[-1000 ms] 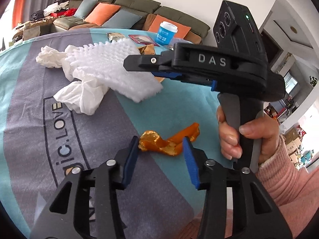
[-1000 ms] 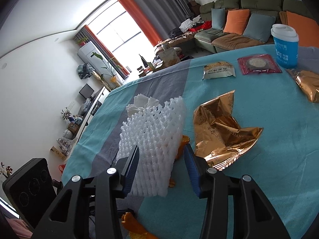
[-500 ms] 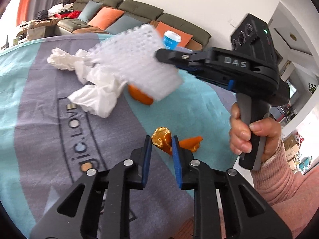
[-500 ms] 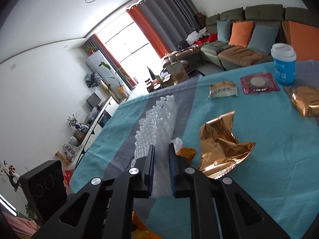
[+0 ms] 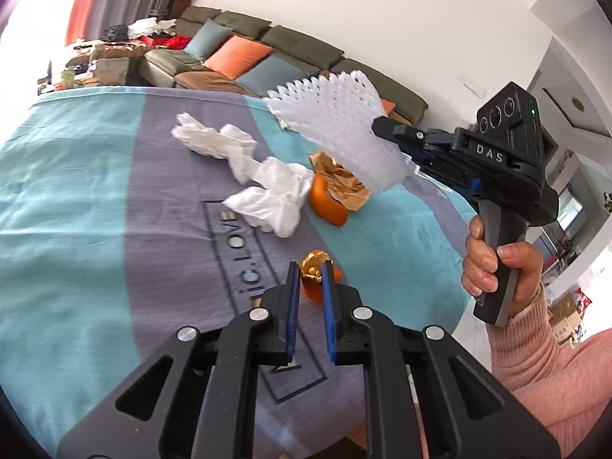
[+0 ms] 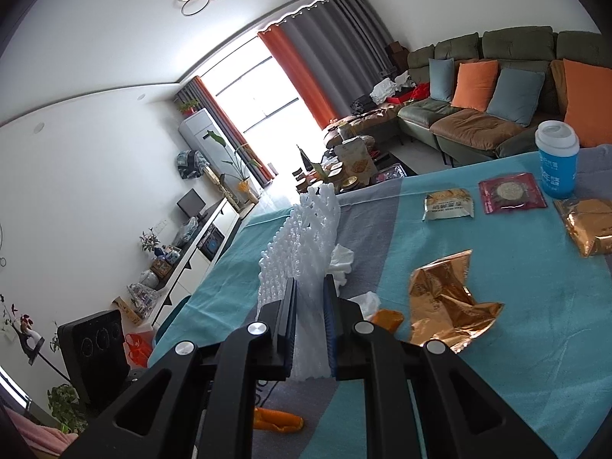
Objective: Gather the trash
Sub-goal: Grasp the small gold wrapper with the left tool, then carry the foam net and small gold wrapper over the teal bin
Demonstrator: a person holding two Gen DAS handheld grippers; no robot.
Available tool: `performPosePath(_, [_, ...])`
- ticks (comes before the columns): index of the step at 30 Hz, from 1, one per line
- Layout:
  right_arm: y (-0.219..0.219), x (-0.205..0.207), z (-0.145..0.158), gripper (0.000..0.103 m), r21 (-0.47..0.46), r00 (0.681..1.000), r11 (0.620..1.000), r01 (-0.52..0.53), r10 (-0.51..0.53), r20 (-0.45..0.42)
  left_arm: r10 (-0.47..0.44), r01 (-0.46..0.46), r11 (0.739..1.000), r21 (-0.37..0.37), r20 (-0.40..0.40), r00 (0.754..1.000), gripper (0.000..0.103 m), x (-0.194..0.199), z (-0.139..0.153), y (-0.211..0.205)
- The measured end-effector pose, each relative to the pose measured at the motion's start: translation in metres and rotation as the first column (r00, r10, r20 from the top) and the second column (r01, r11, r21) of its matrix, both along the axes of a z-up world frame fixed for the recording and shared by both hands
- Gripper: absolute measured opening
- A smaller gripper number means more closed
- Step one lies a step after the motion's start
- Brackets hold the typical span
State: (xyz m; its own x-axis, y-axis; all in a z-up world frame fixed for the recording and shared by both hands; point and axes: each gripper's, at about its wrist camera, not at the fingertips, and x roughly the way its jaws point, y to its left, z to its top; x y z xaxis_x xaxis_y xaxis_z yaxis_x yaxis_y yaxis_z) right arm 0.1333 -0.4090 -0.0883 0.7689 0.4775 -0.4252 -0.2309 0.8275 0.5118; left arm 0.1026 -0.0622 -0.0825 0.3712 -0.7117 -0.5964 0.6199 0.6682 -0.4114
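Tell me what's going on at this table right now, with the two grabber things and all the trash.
A person is clearing litter off a cloth-covered table. The right hand-held gripper is shut on a white foam fruit net and holds it up off the cloth. The left hand-held gripper is clamped on a piece of orange peel near the table's edge. Crumpled tissues, another orange peel, gold wrappers, snack packets and a blue cup remain on the table.

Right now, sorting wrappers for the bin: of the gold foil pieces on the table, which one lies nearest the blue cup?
The gold foil wrapper at the right edge, just below the blue cup. The crumpled gold foil lies farther off, mid-table near the right gripper.
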Motion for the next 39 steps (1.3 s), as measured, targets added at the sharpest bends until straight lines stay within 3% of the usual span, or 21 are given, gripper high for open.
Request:
performPosePath(11, [0.036,0.011,-0.005,0.012,-0.009,0.996,0.996,-0.085,0.085,-0.02,0.075,-0.075,0.997,0.014,0.025,0.997,0.012,-0.009,0.004,0.049])
performPosePath(15, [0.046,0.018,-0.011,0.012,-0.014,0.993,0.994,-0.111,0.111,-0.041,0.067,-0.068,0.997,0.03,0.037,0.997,0.034,-0.012,-0.001,0.058])
performPosePath(22, [0.055,0.02,-0.013,0.012,-0.016,0.99,0.992,-0.127,0.126,-0.058,0.022,-0.024,0.999,0.045,0.049,0.999,0.039,-0.016,-0.009,0.05])
performPosePath(23, [0.055,0.02,-0.013,0.012,-0.015,0.99,0.992,-0.128,0.127,-0.059,0.009,-0.011,0.999,0.045,0.047,0.999,0.039,-0.017,-0.01,0.048])
performPosePath(26, [0.054,0.021,-0.013,0.012,-0.013,0.99,0.992,-0.129,0.128,-0.063,-0.035,0.034,0.998,0.046,0.02,0.999,0.017,-0.018,-0.017,0.039])
performPosePath(29, [0.055,0.022,-0.013,0.012,-0.01,0.989,0.991,-0.134,0.133,-0.066,-0.031,0.03,0.998,0.056,0.021,0.999,0.01,-0.022,-0.018,0.037])
performPosePath(39, [0.074,0.03,-0.01,0.012,0.01,0.979,0.98,-0.199,0.2,-0.051,0.091,-0.092,0.996,0.012,0.044,0.995,0.008,-0.023,0.001,0.072])
